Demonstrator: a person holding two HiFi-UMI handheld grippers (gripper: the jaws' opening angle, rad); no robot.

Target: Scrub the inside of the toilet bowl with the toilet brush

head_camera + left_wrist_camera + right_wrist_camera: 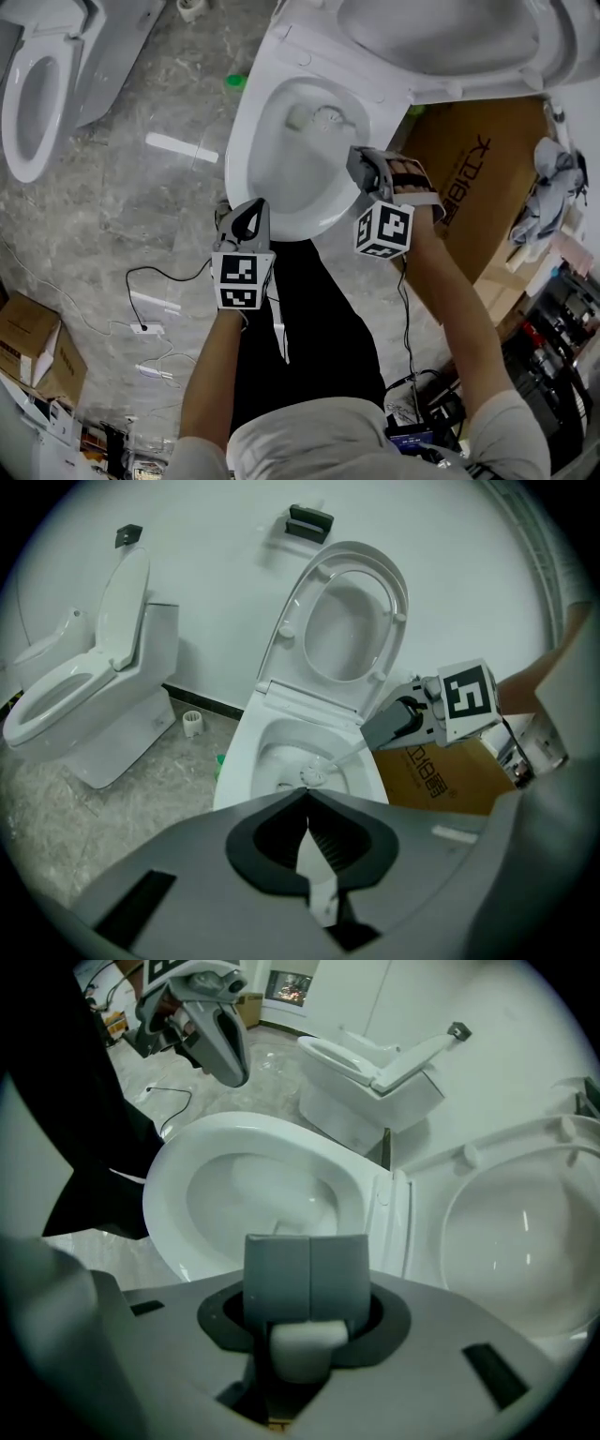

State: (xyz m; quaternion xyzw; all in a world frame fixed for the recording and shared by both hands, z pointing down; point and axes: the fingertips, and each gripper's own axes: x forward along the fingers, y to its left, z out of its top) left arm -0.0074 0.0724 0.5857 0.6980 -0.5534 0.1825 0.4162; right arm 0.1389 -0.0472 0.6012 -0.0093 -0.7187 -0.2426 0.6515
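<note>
The white toilet bowl [246, 141] stands open with its lid [450, 37] raised. My right gripper [361, 169] hangs over the bowl's right rim, shut on the white handle of the toilet brush. The brush head [326, 117] is down inside the bowl near the back. My left gripper [248, 217] hovers at the front rim, shut and holding nothing. The left gripper view shows the bowl [239, 752], the brush head [313, 775], my right gripper [380, 731] and my own shut left gripper [307, 803]. The right gripper view shows the handle [307, 1340] under my right gripper [307, 1260], the bowl [169, 1194] and the left gripper [230, 1054].
A second toilet [33, 94] stands at the left. A brown cardboard box [469, 178] leans right of the bowl. A small green object [234, 82] lies beside the bowl's left side. Cables [159, 272] run across the marble floor. A white cup [192, 724] sits by the wall.
</note>
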